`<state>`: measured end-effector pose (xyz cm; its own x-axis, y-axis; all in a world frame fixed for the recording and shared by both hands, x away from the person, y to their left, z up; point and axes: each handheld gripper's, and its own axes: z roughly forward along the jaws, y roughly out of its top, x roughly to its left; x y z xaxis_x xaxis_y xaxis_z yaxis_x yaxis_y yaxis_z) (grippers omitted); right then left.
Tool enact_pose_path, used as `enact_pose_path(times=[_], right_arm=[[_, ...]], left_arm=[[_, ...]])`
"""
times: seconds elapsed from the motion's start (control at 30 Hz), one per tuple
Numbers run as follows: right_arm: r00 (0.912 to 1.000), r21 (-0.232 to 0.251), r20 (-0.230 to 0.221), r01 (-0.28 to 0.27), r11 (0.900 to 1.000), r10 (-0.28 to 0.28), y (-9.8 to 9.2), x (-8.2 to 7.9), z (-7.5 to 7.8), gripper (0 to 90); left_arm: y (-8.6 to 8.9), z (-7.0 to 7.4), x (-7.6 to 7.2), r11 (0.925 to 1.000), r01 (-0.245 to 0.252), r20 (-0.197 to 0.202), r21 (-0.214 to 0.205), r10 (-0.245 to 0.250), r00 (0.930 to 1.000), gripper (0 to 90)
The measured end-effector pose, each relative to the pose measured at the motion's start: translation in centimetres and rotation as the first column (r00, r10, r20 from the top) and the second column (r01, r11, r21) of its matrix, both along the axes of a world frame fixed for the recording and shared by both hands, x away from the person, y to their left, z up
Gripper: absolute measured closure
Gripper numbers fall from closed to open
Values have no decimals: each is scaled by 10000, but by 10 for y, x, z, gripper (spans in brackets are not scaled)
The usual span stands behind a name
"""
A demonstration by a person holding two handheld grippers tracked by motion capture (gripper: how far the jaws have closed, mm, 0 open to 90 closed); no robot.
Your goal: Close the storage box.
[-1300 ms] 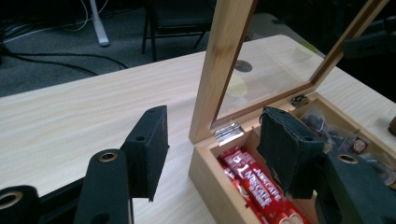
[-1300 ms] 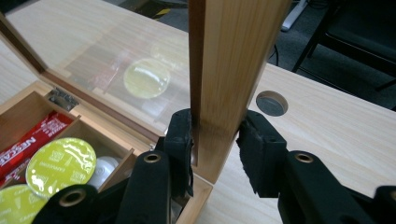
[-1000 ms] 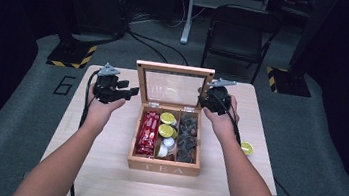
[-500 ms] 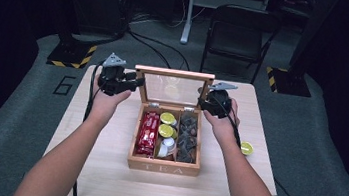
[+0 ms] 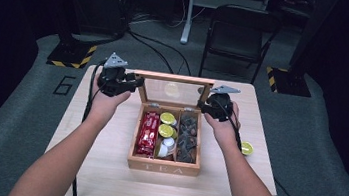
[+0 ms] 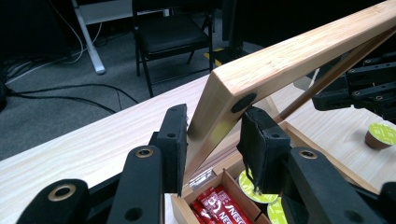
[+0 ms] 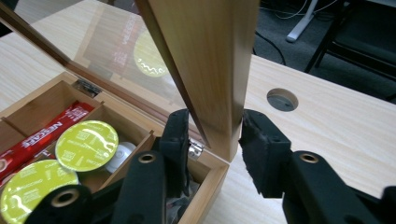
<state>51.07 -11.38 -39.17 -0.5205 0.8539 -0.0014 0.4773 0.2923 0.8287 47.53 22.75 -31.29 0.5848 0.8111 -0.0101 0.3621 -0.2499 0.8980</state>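
**A:** Wooden tea box (image 5: 163,166) with a glass-paned lid (image 5: 174,79) sits mid-table (image 5: 103,170), its lid raised upright. Where are the claws?

**B:** Left claw (image 6: 212,140) has just been closing and now clenches the lid's left frame edge near the top corner. Right claw (image 7: 215,135) has its pads around the lid's right frame edge near the hinge, with a slight gap showing at the right pad; its jaws have just been easing apart.

**A:** What is inside?

**B:** Red stick sachets (image 5: 148,132) in the left compartment, lime-topped capsules (image 5: 166,125) in the middle, dark pieces (image 5: 188,137) on the right. One loose lime-topped capsule (image 5: 246,148) lies on the table, well apart, beside the right forearm.
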Motion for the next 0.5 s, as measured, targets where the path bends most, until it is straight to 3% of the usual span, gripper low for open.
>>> enact_pose_path(times=[0.27,0.5], right_arm=[[9997,172,38,-233,9996,233,-5,-13,-2,553],[9993,473,321,-231,9986,216,-6,-38,9,536]], left_arm=[[2,-5,-11,9997,230,29,-37,-230,9997,614],[4,-11,-22,9993,365,-33,-74,-365,9993,605]])
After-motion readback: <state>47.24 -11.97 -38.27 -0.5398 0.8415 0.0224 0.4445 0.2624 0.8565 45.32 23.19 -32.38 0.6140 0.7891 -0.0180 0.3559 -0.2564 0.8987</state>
